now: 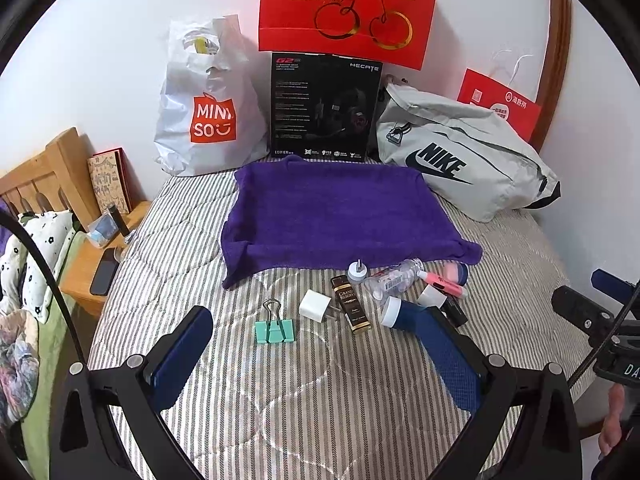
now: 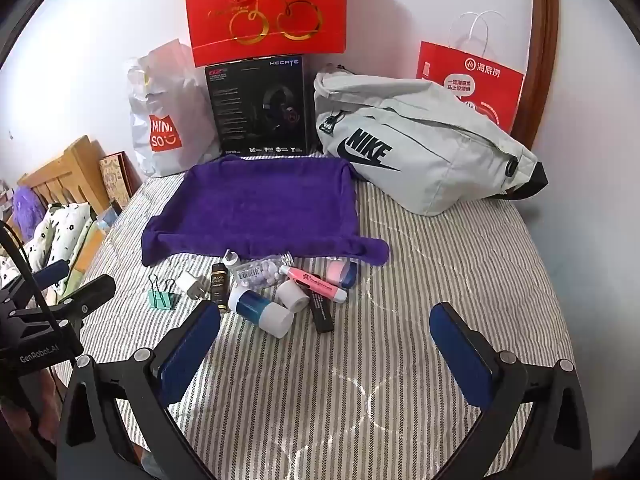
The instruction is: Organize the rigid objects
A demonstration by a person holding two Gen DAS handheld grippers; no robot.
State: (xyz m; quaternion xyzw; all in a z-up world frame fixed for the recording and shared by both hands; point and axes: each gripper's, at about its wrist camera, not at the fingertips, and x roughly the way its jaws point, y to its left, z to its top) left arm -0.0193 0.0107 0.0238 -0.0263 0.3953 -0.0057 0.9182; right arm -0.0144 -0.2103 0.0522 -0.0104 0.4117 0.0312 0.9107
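Both tools hang released above the striped bedspread (image 2: 440, 264), holding nothing: the left gripper (image 1: 320, 332) has its blue pads spread wide before a mint binder clip (image 1: 275, 330), and the right gripper (image 2: 326, 322) gapes over bare quilt. The small rigid items lie clustered just in front of the purple towel (image 1: 332, 212): a white charger plug (image 1: 315, 305), a brown sachet (image 1: 352, 304), a clear pill bottle (image 2: 262, 270), a pink highlighter (image 2: 314, 282) and a blue-and-white tube (image 2: 260, 310), several touching.
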